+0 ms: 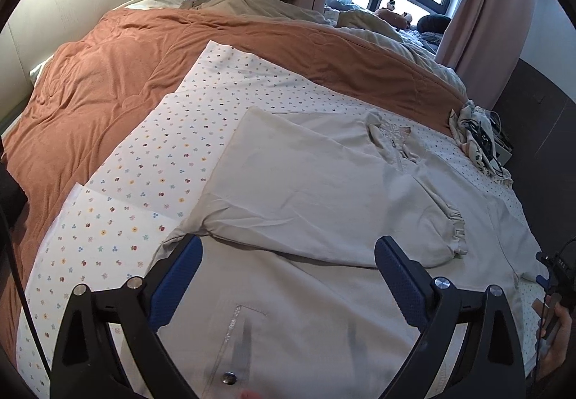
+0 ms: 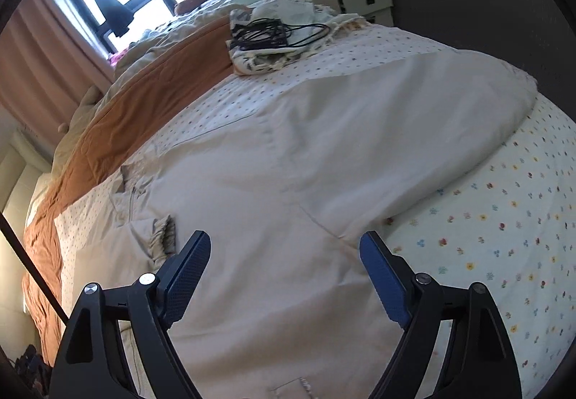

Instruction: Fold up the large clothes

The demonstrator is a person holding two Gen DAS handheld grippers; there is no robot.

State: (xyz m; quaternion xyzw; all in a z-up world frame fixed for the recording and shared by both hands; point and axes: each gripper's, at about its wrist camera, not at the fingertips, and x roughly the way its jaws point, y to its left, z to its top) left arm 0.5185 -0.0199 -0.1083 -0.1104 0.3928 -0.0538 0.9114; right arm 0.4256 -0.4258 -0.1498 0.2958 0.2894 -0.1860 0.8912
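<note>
Both tongs wide, holding nothing: left tongs (image 1: 288, 276), right tongs (image 2: 284, 266) hover over beige shirt (image 1: 324, 190) spread flat on floral sheet (image 1: 144, 161) on bed. One sleeve (image 1: 396, 219) looks folded across body. Next I'd pinch far-side sleeve near ruffled cuff (image 2: 163, 233), keep edge straight, smooth wrinkles first.

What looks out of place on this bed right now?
A tangle of black cables sits on a crumpled cloth at the bed's far edge, odd beside laundry. The beige shirt itself lies flat, one sleeve folded across it.
</note>
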